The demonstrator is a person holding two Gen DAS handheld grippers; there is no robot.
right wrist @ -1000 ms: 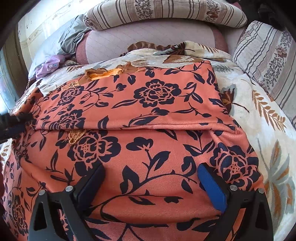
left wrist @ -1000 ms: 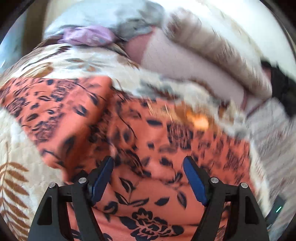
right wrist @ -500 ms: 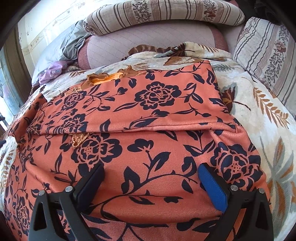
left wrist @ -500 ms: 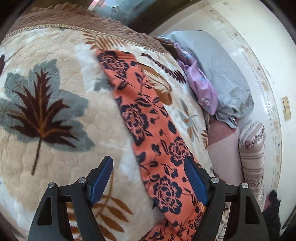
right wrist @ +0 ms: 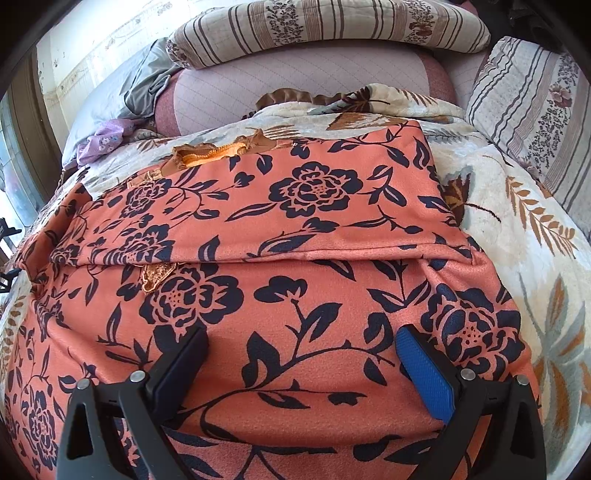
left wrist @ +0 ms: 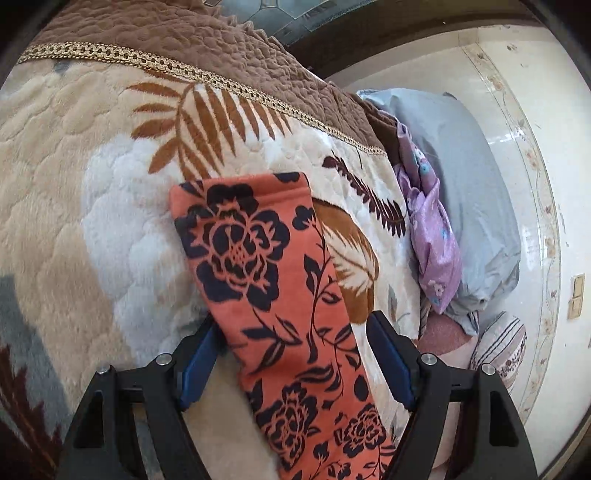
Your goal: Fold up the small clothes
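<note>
An orange garment with dark blue flowers [right wrist: 295,229] lies on the bed, its far part folded over toward me. My right gripper [right wrist: 299,354] is open and hovers low over its near part. In the left wrist view a long sleeve or leg of the same garment [left wrist: 266,280] stretches away over the blanket. My left gripper [left wrist: 291,354] is open with the strip lying between its fingers; the cuff end is ahead of the fingertips.
A cream leaf-patterned blanket [left wrist: 92,206] with a brown border covers the bed. Striped pillows [right wrist: 325,26] and a pink bolster [right wrist: 295,85] lie at the head. A grey pillow [left wrist: 472,192] and a purple cloth [left wrist: 432,236] lie by the wall.
My left gripper has swung from the garment's body to its left side and now straddles the long strip near its end. The right gripper has hardly moved.
</note>
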